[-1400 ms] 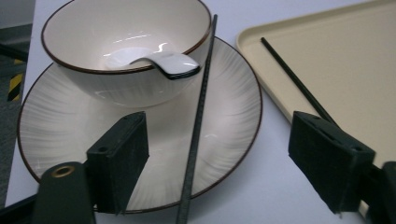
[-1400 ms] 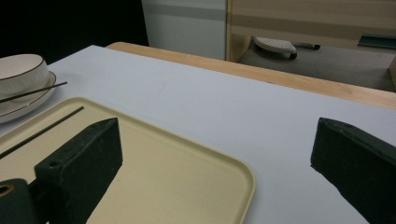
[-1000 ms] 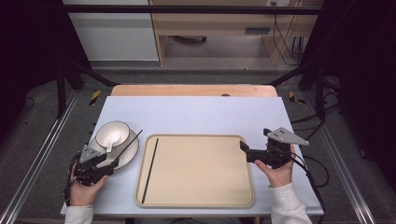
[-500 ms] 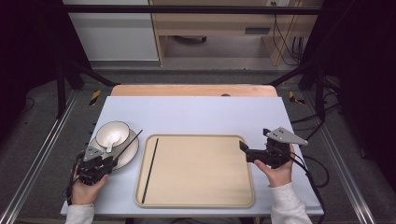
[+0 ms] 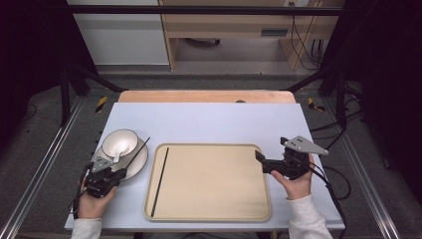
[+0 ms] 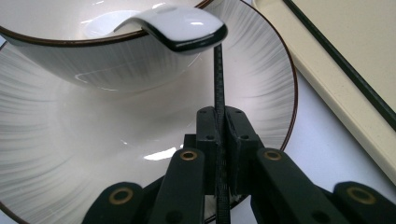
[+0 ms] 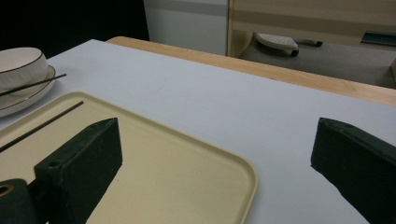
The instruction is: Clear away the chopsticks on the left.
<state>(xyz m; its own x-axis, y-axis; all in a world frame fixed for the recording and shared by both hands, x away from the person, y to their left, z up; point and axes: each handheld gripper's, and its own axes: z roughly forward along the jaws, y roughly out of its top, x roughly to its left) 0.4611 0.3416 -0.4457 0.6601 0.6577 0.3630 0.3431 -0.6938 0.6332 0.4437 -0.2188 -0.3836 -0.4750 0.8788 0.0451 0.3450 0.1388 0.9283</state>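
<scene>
My left gripper [image 5: 115, 174] has just closed its jaws on the near end of a black chopstick [image 6: 218, 93], which lies across the plate [image 5: 138, 163] at the table's left, running up past the bowl [image 5: 120, 143] and the white spoon [image 6: 180, 28] resting in it. A second chopstick [image 5: 160, 180] lies along the left edge of the beige tray [image 5: 214, 214]. My right gripper [image 5: 261, 162] hovers open over the tray's right rim. The far half of the table [image 5: 209, 122] gives me free room.
</scene>
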